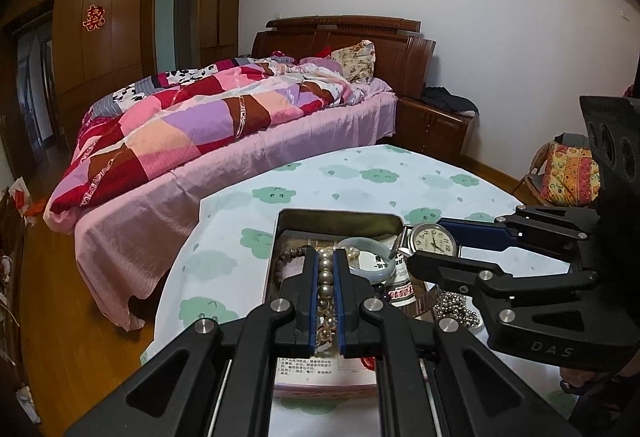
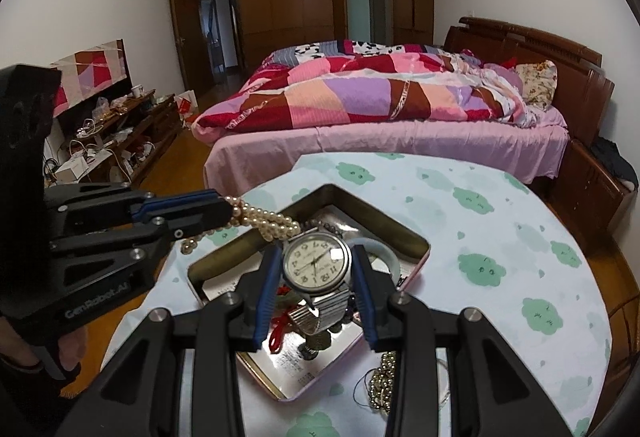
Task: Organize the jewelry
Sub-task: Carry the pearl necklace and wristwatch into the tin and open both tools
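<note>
An open metal tin (image 1: 340,216) (image 2: 386,223) sits on a table covered in a cloud-print cloth (image 1: 360,173) (image 2: 500,237). My left gripper (image 1: 325,254) (image 2: 226,214) is shut on a pearl necklace (image 1: 325,277) (image 2: 266,223), whose strands hang over the tin's near side. My right gripper (image 2: 317,257) (image 1: 426,242) is shut on a wristwatch (image 2: 318,264) (image 1: 434,239) with a pale dial and a metal stretch band, held just above the tin. Inside the tin lie a pale jade bangle (image 1: 374,270) (image 2: 395,262), dark beads and a small bottle (image 1: 402,289).
A silver bead chain (image 1: 456,308) (image 2: 383,383) lies on the cloth beside the tin, and a red cord (image 2: 276,337) lies in it. A bed with a patchwork quilt (image 1: 192,117) (image 2: 360,93) stands beyond the table. A person's hand (image 2: 68,351) holds the left gripper.
</note>
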Available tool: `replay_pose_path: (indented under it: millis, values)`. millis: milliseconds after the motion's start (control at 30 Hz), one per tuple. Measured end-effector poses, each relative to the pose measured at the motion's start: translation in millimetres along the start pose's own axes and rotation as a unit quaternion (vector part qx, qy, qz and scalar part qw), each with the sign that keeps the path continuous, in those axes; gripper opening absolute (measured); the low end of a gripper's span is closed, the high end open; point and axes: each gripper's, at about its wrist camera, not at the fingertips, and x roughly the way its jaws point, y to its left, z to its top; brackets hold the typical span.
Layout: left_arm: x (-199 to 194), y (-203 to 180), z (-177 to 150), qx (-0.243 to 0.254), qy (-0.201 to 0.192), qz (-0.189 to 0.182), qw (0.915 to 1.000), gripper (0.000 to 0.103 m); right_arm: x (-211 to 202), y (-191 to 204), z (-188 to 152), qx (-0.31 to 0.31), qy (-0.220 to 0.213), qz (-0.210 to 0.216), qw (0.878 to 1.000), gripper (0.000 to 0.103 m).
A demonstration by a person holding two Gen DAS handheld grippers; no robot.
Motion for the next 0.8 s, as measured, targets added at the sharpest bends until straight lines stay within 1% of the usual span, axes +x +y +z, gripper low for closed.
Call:
replay_pose_path:
  millis: [400, 800]
  values:
    - [17, 2, -8, -0.004, 0.018, -0.001, 0.9998, 0.006, 13, 3, -6, 0.005, 0.014, -0.004, 1.000, 0.038]
    - [44, 1, -27, 0.003, 0.053, 0.003, 0.9986, 0.006, 39, -6, -25, 0.022, 0.057, -0.012, 0.998, 0.038]
